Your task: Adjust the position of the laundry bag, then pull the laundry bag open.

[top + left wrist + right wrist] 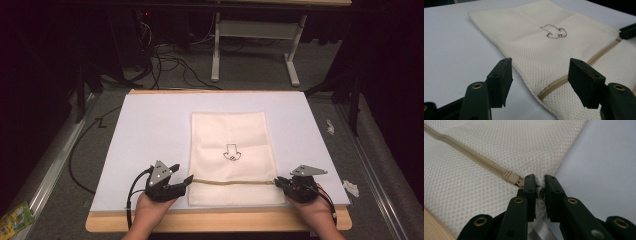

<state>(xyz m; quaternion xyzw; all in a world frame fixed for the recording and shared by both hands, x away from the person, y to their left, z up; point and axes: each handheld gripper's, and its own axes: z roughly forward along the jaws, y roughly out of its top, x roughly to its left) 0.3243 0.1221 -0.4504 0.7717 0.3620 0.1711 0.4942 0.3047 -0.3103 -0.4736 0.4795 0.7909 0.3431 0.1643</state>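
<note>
As seen from above: zipper (232, 181) runs left-right betw. both grippers.
L gripper (176, 183): jaws spread, at zip's left end.
R gripper (278, 182): jaws pinching mesh bag (230, 135) edge (prob. the pull).

The left gripper (186, 181), held in the person's left hand (150, 210), lay low with its jaws spread wide apart. The right gripper (276, 182), held in the right hand (315, 212), had its jaws pinched nearly together, pointing toward the left one.
</note>
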